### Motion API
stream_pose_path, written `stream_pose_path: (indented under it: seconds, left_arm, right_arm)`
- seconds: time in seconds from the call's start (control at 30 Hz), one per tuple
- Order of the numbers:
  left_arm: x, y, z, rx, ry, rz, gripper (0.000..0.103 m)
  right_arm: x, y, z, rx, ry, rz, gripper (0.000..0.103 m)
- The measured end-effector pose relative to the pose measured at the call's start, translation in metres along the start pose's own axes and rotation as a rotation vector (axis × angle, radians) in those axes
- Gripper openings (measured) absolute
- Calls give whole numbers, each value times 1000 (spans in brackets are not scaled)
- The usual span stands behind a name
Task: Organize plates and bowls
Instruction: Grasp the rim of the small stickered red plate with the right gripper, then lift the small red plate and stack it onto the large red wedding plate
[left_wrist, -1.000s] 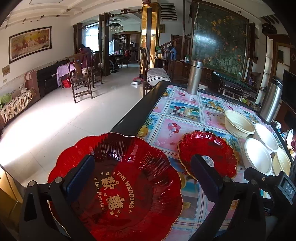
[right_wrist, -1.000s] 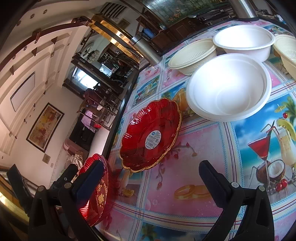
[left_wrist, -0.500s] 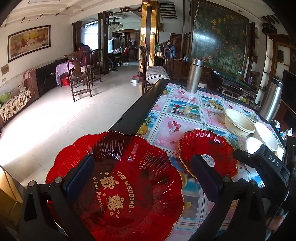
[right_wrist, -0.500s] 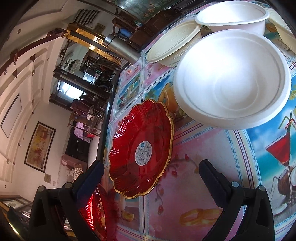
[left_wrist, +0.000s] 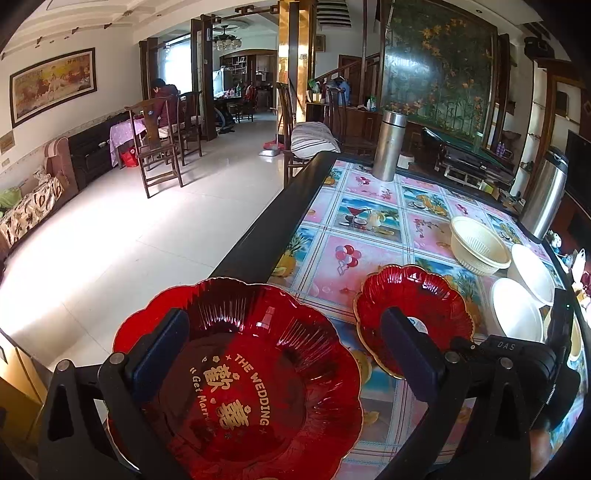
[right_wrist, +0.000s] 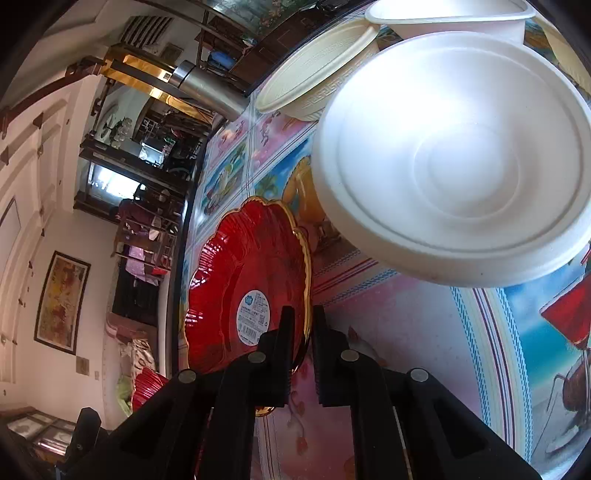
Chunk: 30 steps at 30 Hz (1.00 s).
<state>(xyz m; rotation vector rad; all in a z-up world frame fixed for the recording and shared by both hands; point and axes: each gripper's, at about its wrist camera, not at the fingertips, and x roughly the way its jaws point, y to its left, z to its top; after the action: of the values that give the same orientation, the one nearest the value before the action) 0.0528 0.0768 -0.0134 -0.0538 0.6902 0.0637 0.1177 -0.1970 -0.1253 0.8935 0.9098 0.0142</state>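
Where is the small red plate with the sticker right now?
The small red plate lies on the table between the wedding plate and white bowl, rim in the right gripper.

Table (left_wrist: 373, 236), patterned cloth: red plates (left_wrist: 413, 314), white bowls (left_wrist: 517, 314), cream basket (left_wrist: 476, 247), steel flasks (left_wrist: 389, 146).

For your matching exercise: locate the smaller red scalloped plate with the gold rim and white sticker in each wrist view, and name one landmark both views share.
Left wrist view: the smaller red scalloped plate with gold rim lies right of centre on the patterned tablecloth, partly behind the left gripper.
Right wrist view: it sits left of centre, its near rim pinched in the right gripper.
Shared landmark: the plain white round bowl beside the plate.
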Motion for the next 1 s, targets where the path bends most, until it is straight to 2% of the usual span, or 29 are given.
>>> stream_pose_path:
  seconds: [0.13,0.27,0.43,0.57,0.67,0.73,0.83,1.0]
  left_arm:
    - [-2,-9,-3,29,20,-4,103]
    - [-10,-17,-6,58,32,-29,103]
    - [-22,-31,-13,89,68,-91,103]
    - [-31,-48,-21,120,115,-169,103]
    - [-31,-64,-27,135,192,-267,103]
    - [-25,-76,-34,142,280,-330,103]
    - [-11,-91,-50,136,426,-370,103]
    - [9,-105,-74,110,572,-377,103]
  right_arm:
    - [-2,-4,1,4,12,3,7]
    - [-12,-14,-2,-4,64,14,7]
    - [-39,-35,-10,-50,135,13,7]
    - [-66,-55,-18,-82,147,5,7]
    - [-89,-74,-27,-93,142,-7,6]
    - [-99,-80,-27,-89,136,-11,6]
    - [-108,-89,-28,-75,126,-6,6]
    - [-109,-93,-29,-66,120,15,6]
